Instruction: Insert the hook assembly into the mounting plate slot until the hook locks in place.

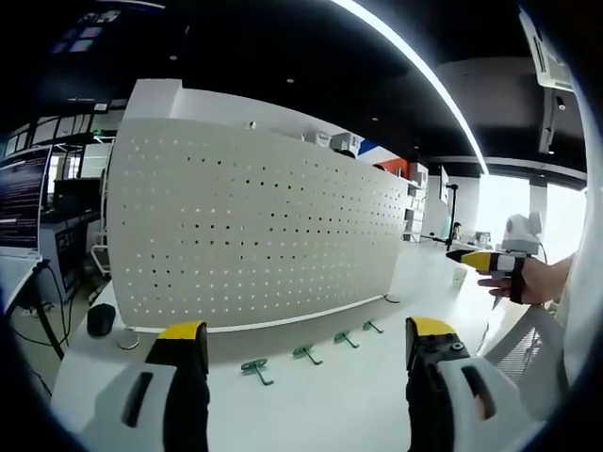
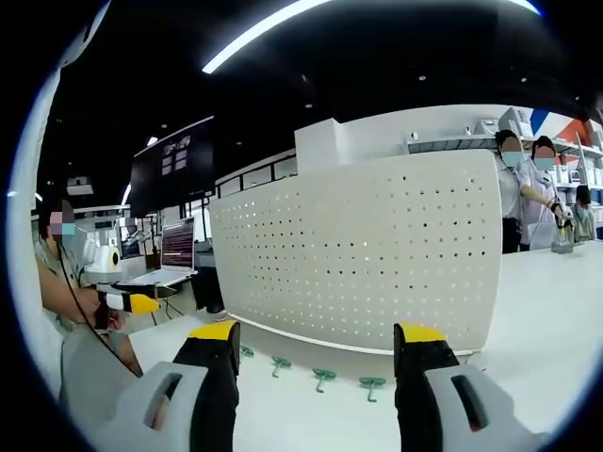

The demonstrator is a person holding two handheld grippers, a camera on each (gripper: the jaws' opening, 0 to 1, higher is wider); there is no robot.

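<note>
— Two grippers up, what's biggest in front of you?
— White perforated mounting plate (image 1: pixel 250 226), standing upright on the white table (image 1: pixel 320 405); I see it across both views, also at (image 2: pixel 367 259).
— Hooks?
— Four green hook assemblies (image 1: pixel 256 369) lying flat on the table in a row just in front of the plate's base, none in a hole. Same row in right gripper view (image 2: pixel 323 377).
— Jaws?
— Left gripper (image 1: pixel 306 341) wide apart, nothing between them. Right gripper (image 2: pixel 317 341) wide too, nothing held; both well back from the hooks.
— Anything else?
— My hand (image 1: pixel 532 281) w/ the right gripper at the left view's right edge; laptop (image 2: pixel 174 250) behind, ppl standing at a far counter.
</note>
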